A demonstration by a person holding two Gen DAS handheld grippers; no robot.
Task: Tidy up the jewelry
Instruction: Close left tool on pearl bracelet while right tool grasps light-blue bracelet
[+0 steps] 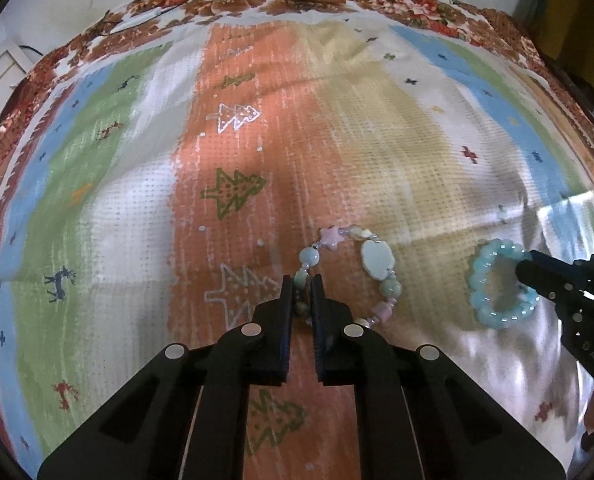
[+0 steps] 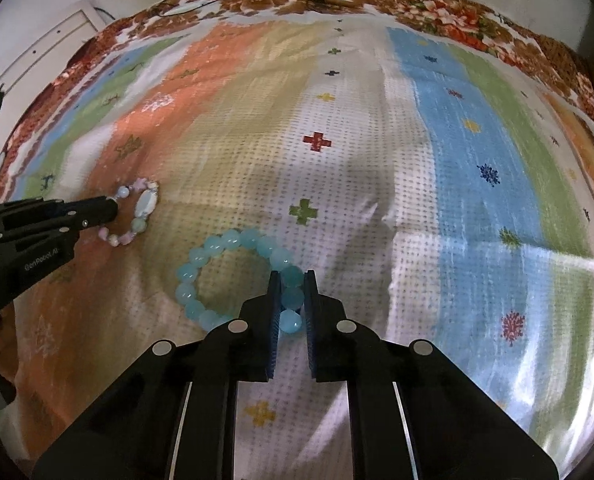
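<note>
the task looks barely begun. both bracelets lie on the striped cloth (image 1: 109,168), and each has just been pinched, none lifted or put away yet by the look of it. the left gripper (image 1: 302,292) is clenched on a bead of the mixed bead bracelet (image 1: 351,270), whose loop spreads toward two o'clock from the tips in the left wrist view. the right gripper (image 2: 291,292) is clamped on the blue bead bracelet (image 2: 233,276), whose ring runs out toward ten o'clock in the right wrist view. the two bracelets sit near each other, not touching. no box, tray or dish shows in either view, so where they belong i cannot tell; lifting and placing both is left.
</note>
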